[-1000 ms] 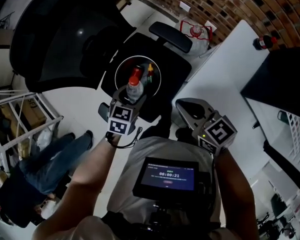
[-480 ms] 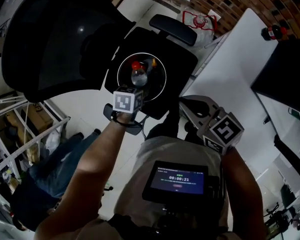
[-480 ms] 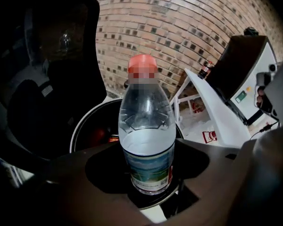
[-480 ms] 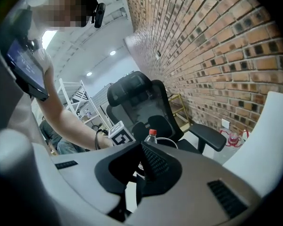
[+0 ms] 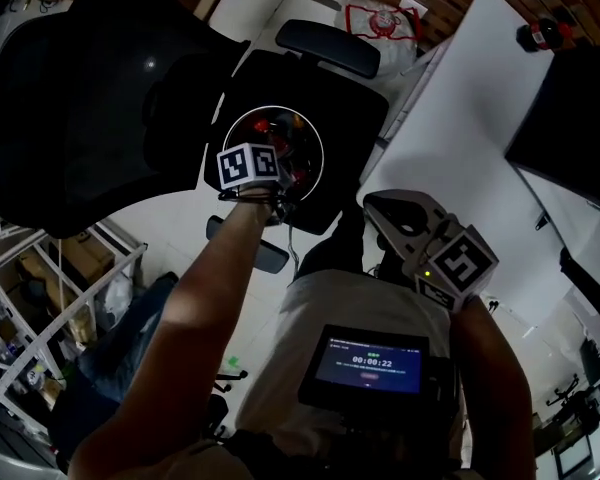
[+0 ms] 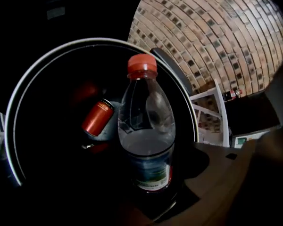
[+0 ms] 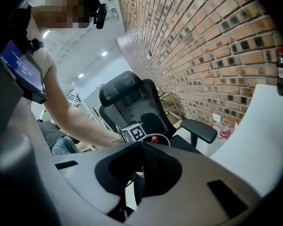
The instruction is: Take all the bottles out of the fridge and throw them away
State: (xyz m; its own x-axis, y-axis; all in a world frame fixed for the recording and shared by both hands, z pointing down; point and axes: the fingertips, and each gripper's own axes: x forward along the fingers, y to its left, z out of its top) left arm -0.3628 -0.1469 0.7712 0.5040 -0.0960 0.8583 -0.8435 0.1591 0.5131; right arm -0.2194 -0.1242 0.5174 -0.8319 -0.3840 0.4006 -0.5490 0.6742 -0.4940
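Note:
A clear water bottle (image 6: pixel 146 135) with a red cap stands between the jaws of my left gripper (image 6: pixel 151 192), which is shut on its labelled lower part. The gripper (image 5: pixel 265 168) hangs at the mouth of a black bin with a white rim (image 5: pixel 322 153), and the bottle reaches down into it. The bin (image 6: pixel 12 121) stands on an office chair's seat and holds a red can (image 6: pixel 97 118) and other dim red-topped items. My right gripper (image 5: pixel 405 218) is held back near my body, shut with nothing between its jaws (image 7: pixel 139 173). The bottle's cap (image 7: pixel 154 139) shows in the right gripper view.
The black office chair's backrest (image 5: pixel 80 98) and armrest (image 5: pixel 327 48) flank the bin. A white table (image 5: pixel 470 128) runs to the right, with a dark cola bottle (image 5: pixel 542 35) at its far end by the brick wall. A metal rack (image 5: pixel 70 308) stands lower left.
My left gripper has gone down from above the bin to its mouth, carrying the bottle and rolling its wrist. The right gripper has barely shifted.

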